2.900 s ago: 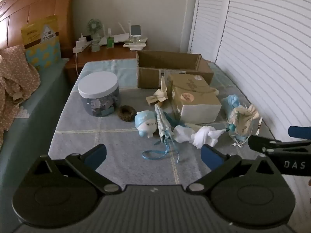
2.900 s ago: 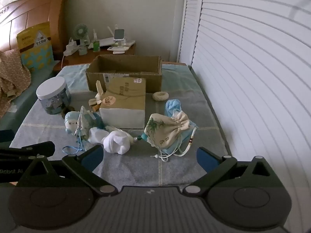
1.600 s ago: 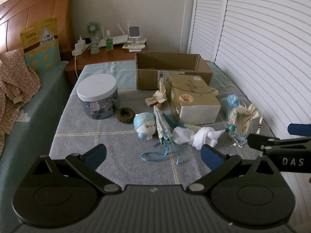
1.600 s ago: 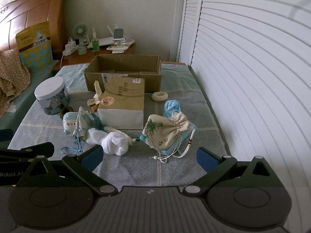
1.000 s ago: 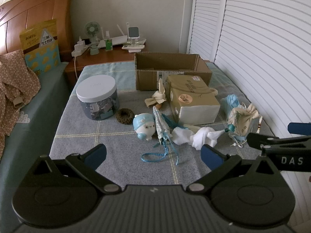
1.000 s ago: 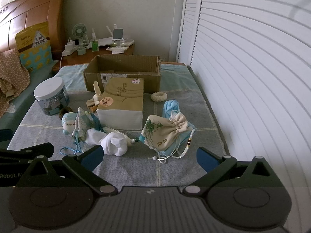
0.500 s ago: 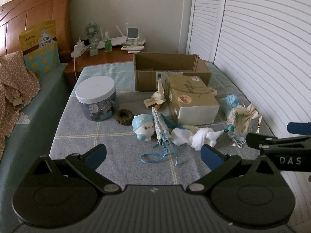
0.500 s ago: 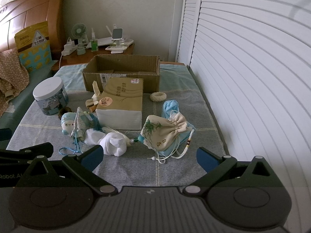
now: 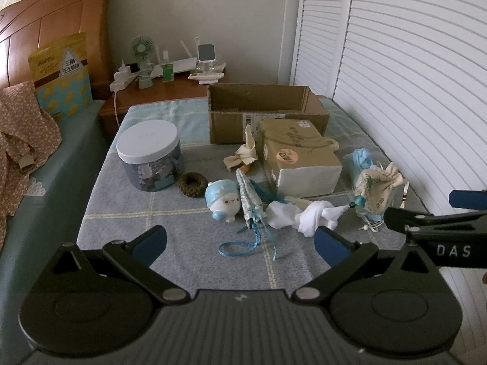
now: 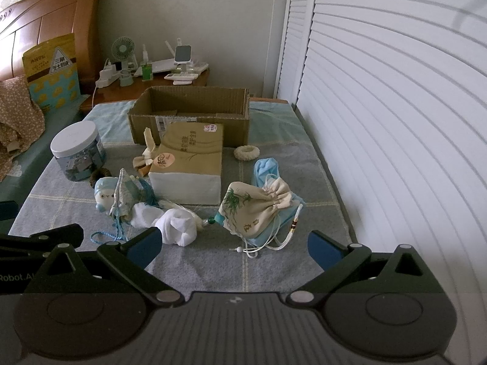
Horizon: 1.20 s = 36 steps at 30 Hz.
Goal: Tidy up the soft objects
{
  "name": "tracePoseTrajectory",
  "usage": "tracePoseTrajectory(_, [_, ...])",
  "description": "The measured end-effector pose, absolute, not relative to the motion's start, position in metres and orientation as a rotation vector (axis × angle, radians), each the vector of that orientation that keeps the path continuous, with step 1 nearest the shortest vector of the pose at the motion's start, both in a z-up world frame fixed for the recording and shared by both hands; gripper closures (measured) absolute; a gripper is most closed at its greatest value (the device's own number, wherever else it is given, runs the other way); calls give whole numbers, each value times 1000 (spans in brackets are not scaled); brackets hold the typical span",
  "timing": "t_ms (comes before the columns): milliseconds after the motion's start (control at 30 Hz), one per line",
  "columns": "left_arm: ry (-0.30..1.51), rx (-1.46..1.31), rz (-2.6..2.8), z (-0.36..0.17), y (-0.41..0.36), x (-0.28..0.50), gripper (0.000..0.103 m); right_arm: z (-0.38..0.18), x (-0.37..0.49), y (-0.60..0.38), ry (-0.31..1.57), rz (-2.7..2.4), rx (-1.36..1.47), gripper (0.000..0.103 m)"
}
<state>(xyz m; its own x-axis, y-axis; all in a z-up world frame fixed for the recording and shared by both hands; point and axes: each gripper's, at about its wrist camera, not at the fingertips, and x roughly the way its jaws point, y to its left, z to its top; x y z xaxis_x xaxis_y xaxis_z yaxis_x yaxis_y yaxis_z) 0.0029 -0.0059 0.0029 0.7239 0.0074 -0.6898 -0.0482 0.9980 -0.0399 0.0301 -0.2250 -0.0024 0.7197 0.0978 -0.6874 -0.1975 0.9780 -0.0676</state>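
Observation:
Soft items lie scattered on a grey checked mat (image 9: pixel 127 222). A white sock (image 9: pixel 304 213) (image 10: pixel 176 223) lies near the front, left of a cream drawstring pouch (image 10: pixel 252 210) (image 9: pixel 376 190) resting on a blue face mask (image 10: pixel 266 167). A blue plush toy (image 9: pixel 223 199) (image 10: pixel 105 193) sits beside a patterned fabric tassel with blue cord (image 9: pixel 251 203). An open cardboard box (image 9: pixel 261 112) (image 10: pixel 191 112) stands at the back. My left gripper (image 9: pixel 240 245) and right gripper (image 10: pixel 232 245) both hover open, short of the items, holding nothing.
A wrapped tissue pack (image 9: pixel 299 158) (image 10: pixel 188 164) sits mid-mat, a white-lidded jar (image 9: pixel 150 155) at left, a brown scrunchie (image 9: pixel 192 184), a cream ring (image 10: pixel 246 152). White louvred doors (image 10: pixel 395 121) line the right. A nightstand (image 9: pixel 158 91) and bed lie behind and left.
Both views drifted back and slightly up, so the objects sit a little farther away. Nothing on the mat moved; both grippers stayed open.

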Motion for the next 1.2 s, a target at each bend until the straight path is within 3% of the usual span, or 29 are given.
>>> tracePoseTrajectory(1200, [657, 104, -64, -38, 0, 32, 1, -44, 56, -233, 637, 295, -268, 0])
